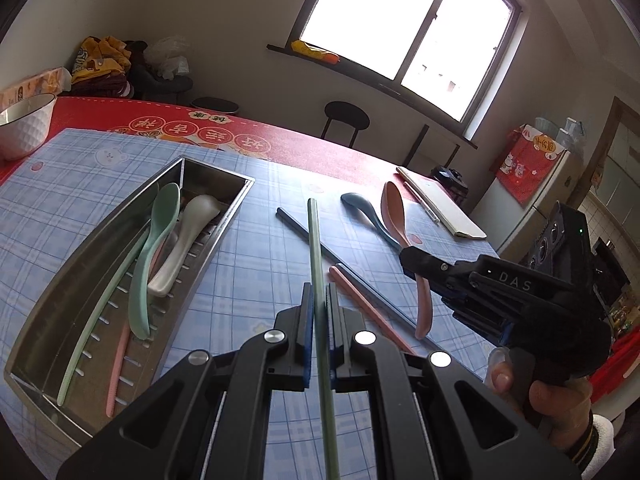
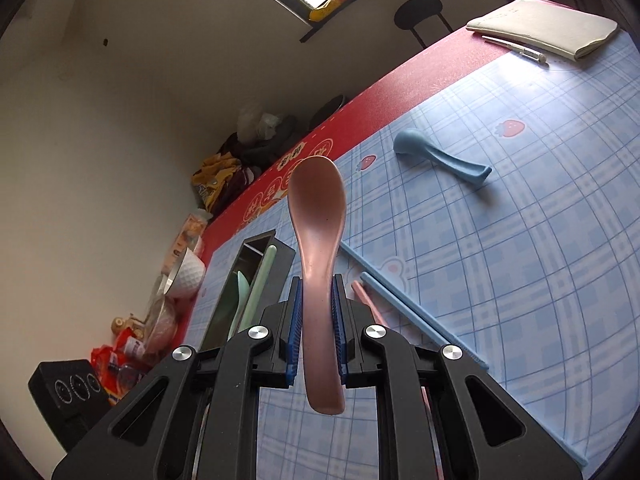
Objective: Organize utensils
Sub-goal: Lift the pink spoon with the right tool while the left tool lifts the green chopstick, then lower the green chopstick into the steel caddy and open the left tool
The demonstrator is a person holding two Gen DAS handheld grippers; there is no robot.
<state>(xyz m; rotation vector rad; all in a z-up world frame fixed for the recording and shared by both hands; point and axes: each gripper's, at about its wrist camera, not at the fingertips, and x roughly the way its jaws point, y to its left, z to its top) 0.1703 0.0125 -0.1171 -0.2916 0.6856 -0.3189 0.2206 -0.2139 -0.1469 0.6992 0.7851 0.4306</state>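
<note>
My left gripper (image 1: pixel 319 300) is shut on a green chopstick (image 1: pixel 314 248) that points forward above the table. My right gripper (image 2: pixel 317 296) is shut on a pink spoon (image 2: pixel 318 216), held above the table; it also shows in the left wrist view (image 1: pixel 394 208). A steel tray (image 1: pixel 100 236) at the left holds a green spoon (image 1: pixel 154 240), a white spoon (image 1: pixel 184 240), a green chopstick and a pink chopstick. On the blue plaid mat lie a blue spoon (image 2: pixel 436 156), a pink chopstick (image 1: pixel 368 308) and two blue chopsticks (image 2: pixel 416 312).
A white bowl (image 1: pixel 24 124) stands at the far left on the red tablecloth. A notebook (image 2: pixel 548 24) with a pen lies at the far right corner. Snack bags and jars sit along the table's left side (image 2: pixel 132 344). A black stool (image 1: pixel 346 118) stands beyond the table.
</note>
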